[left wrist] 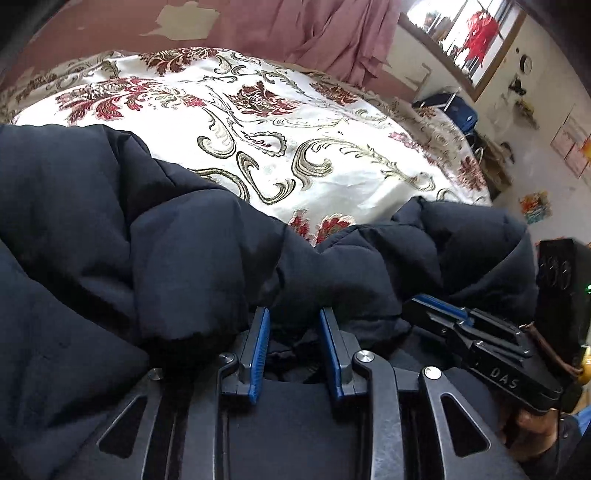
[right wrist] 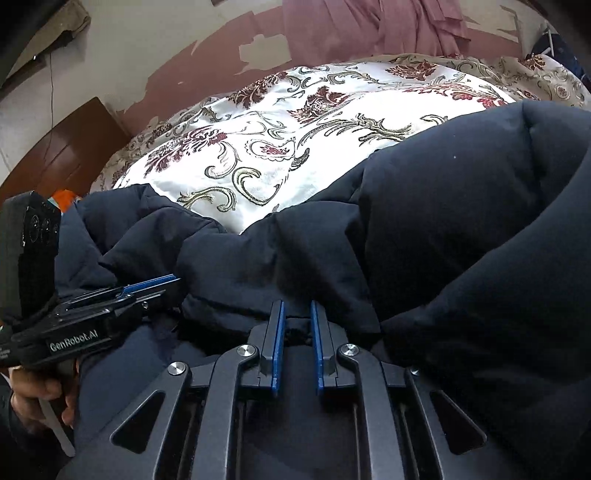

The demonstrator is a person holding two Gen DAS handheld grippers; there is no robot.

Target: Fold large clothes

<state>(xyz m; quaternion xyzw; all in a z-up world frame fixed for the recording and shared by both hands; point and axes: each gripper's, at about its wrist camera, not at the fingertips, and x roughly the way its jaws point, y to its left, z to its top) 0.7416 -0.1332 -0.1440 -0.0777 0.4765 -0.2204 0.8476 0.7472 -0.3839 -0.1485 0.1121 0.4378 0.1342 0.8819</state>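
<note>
Dark navy, puffy and soft, the big padded coat lies bunched across the near side of the bed. It fills the low half of both views, from 9 o'clock round to 3 o'clock.

The left gripper sits at 6 o'clock in its own view. Its blue fingers stand a little apart, with a thick fold of the coat pinched between them. The right gripper does the same at 6 o'clock in its view. Its gap is narrow and a bit of coat edge is squeezed in it. The two tools are near each other, side by side, on the same edge of the coat.

I think this is the start of a fold: both tools hold the near edge. Next, that edge likely needs to go up and over toward 12 o'clock, with both sides kept level so the puffy cloth does not slide or bunch.

Under the coat is a shiny white bedspread with red flowers and grey curls. Behind it, at 12 o'clock, hangs a pink curtain on a wall with peeling paint.

No boxes or baskets show.
</note>
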